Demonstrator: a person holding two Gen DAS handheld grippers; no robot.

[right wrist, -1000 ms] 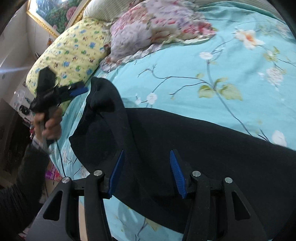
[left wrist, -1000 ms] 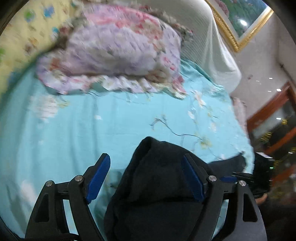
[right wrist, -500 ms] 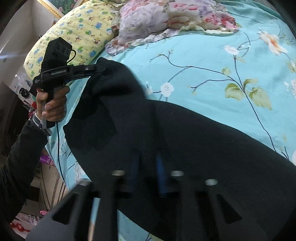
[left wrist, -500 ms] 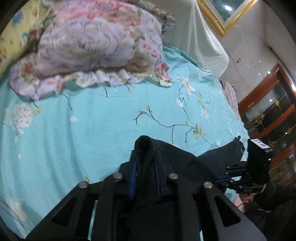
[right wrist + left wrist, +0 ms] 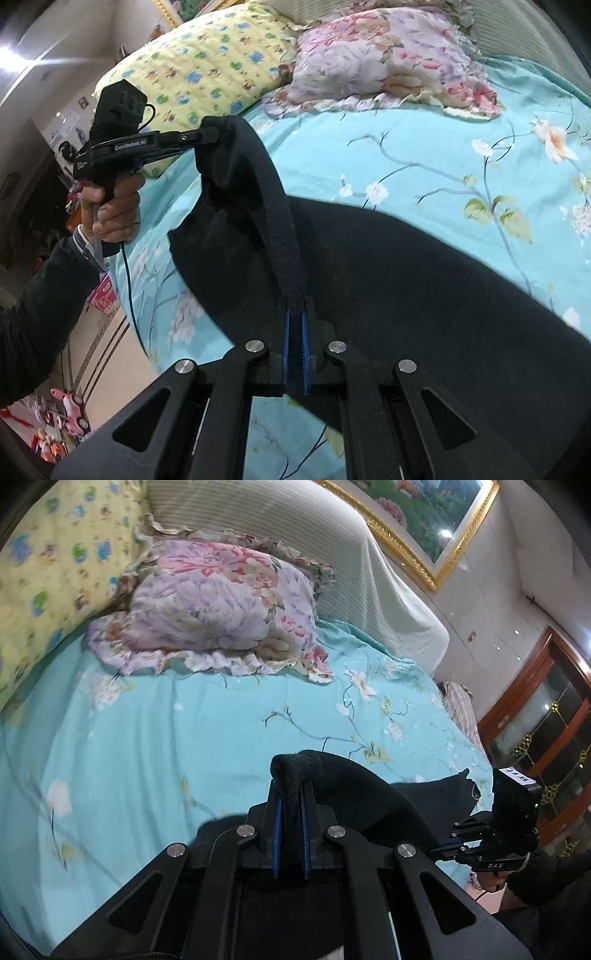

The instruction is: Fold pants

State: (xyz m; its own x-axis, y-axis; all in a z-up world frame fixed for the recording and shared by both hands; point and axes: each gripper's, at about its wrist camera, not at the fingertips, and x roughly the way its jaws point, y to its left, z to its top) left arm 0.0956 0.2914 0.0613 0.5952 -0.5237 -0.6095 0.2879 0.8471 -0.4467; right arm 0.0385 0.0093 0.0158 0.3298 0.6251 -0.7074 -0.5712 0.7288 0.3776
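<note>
Big bed [image 5: 155, 738] w/ a light blue flower sheet fills the middle. Upper left: yellow pillow [image 5: 44, 572] w/ little pics, next to a pink-purple flower pillow [image 5: 221, 602]. Behind them, a white striped cover [image 5: 332, 554]. Top right: gold picture frame [image 5: 436, 561] on a pale wall. Right edge: brown wood cabinet [image 5: 546, 716] w/ glass. In the right wrist view, lower left: tan floor [image 5: 122, 354], pink toys [image 5: 72, 408].

"GenRobot.ai" along the left tool [image 5: 210, 138] body, "DAS" on the right tool [image 5: 448, 843] housing
</note>
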